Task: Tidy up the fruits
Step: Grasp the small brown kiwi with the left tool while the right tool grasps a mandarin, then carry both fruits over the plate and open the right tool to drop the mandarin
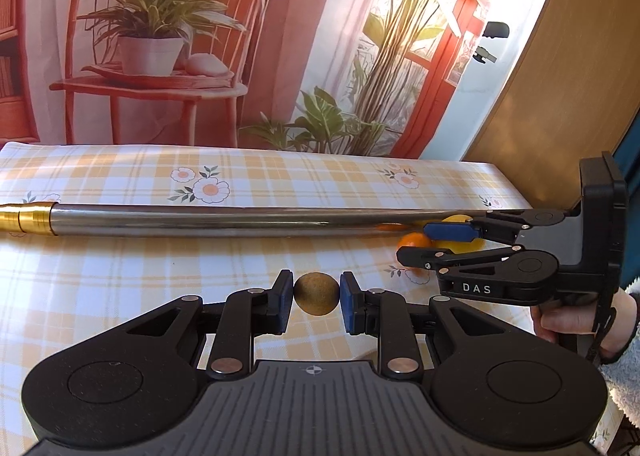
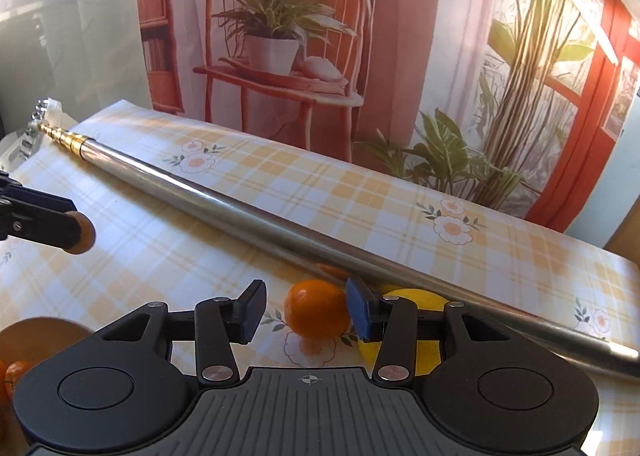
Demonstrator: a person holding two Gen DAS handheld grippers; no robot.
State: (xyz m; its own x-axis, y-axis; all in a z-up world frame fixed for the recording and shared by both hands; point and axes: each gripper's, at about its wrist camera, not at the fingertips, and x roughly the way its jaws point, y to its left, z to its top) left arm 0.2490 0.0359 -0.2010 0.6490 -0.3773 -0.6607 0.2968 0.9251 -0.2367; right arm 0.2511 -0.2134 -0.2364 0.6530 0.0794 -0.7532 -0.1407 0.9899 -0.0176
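My left gripper (image 1: 316, 294) is shut on a small round brown fruit (image 1: 316, 293), held a little above the checked tablecloth. In the right wrist view that gripper (image 2: 78, 234) and its brown fruit (image 2: 87, 237) enter at the left edge. My right gripper (image 2: 306, 310) is open around an orange (image 2: 318, 310) resting on the cloth. The orange sits close to the right pad (image 2: 362, 314) and apart from the left one. A yellow lemon (image 2: 416, 320) lies just behind that right finger. From the left wrist view, the right gripper (image 1: 424, 244) straddles the orange (image 1: 416, 242) beside the lemon (image 1: 464, 234).
A long metal pole (image 2: 280, 224) with a gold end lies across the table behind the fruit. A wooden bowl (image 2: 40, 330) holding small oranges (image 2: 16, 372) sits at the near left. A printed backdrop hangs behind the table. A hand (image 1: 560, 320) holds the right gripper.
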